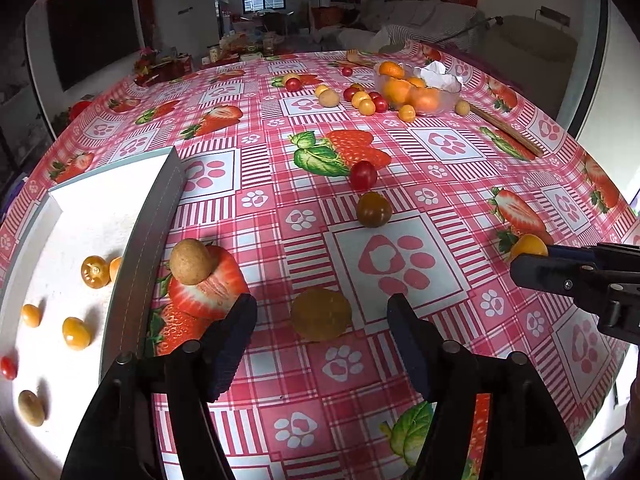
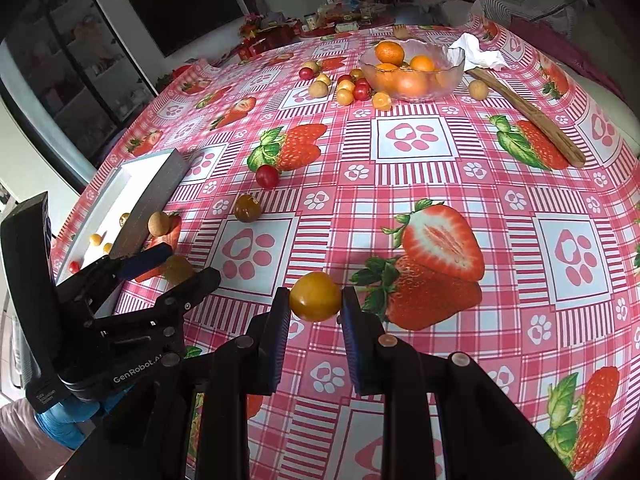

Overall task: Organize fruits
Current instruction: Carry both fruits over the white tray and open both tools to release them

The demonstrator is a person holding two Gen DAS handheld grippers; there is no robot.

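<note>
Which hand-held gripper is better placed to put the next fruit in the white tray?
Probably the right hand-held gripper: it already clamps a yellow tomato. The left hand-held gripper is open over a brown fruit, though nearer the white tray.

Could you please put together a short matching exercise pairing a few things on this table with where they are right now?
Things:
1. yellow tomato
2. oranges
3. brown fruit
4. wooden stick

Places:
A. in the glass bowl
B. on the cloth between the open jaws of the left gripper
C. lying on the cloth to the right of the bowl
D. between the jaws of the right gripper

Pairs: 1-D, 2-A, 3-B, 4-C
</note>
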